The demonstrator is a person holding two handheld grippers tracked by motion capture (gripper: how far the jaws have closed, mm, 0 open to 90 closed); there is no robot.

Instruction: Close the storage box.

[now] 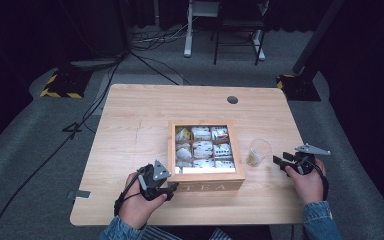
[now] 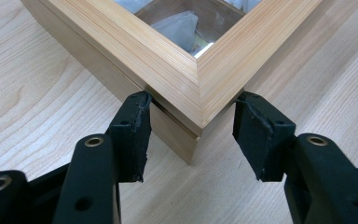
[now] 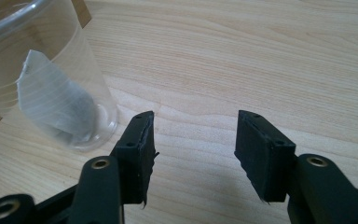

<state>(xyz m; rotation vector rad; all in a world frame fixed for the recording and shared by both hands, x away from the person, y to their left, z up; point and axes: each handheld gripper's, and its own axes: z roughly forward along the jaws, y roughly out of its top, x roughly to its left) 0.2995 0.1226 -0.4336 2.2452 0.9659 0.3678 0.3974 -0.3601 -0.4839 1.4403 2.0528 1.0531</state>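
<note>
"TEA" lettering [image 1: 211, 187] on wooden box [image 1: 207, 179] front.

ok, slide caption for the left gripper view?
Open left claw straddling the near corner of the wooden tea box.

We see a tea box [image 1: 206, 182] at the middle of the table [image 1: 130, 125], tea bags [image 1: 203, 148] in its compartments. Right of it stands a cup [image 1: 258, 152] holding a bag [image 3: 56, 109]. Our left gripper [image 1: 172, 188] sits at the box's near-left corner, our right gripper [image 1: 278, 161] just right of the cup.
</note>
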